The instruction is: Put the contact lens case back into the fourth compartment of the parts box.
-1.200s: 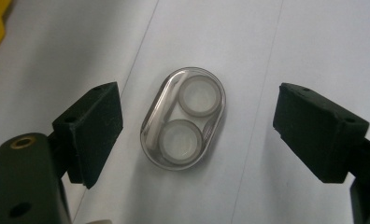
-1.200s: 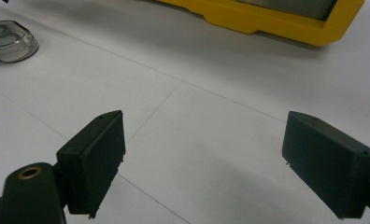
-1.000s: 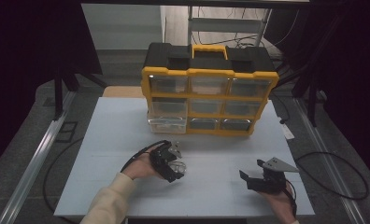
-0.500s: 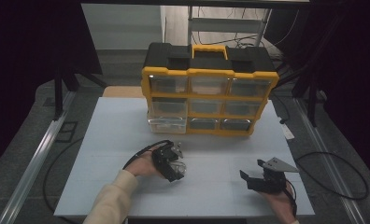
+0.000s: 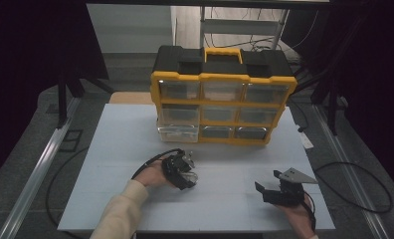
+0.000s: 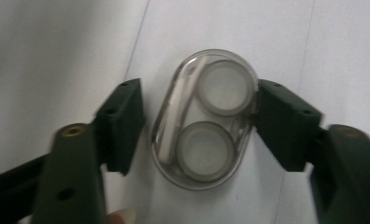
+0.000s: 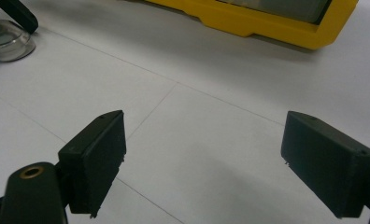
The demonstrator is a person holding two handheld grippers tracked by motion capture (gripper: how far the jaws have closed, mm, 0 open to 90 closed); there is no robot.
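Small clear oval plastic case (image 6: 205, 119) holding two round white-lidded cups, lying flat on the white surface (image 5: 110, 149) at lower centre of the high view. Left gripper (image 6: 197, 126) straddling it, fingers (image 6: 122, 123) just now closing, right pad touching, left pad short of contact. Probably light, rigid, slick; best pinched across the long flanks. Right gripper (image 7: 220, 163) lower right, agape, empty.

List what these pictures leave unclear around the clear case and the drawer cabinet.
- Clear case, left gripper view: one pad touches it, the other stands apart; the left tool has just been closing on it. Contents blurred: two round cups and a pale strip.
- High view: the left tool covers most of the case.
- Drawer cabinet, high view: drawer contents too small, dim.
- Right gripper view: cabinet cut off by top edge.
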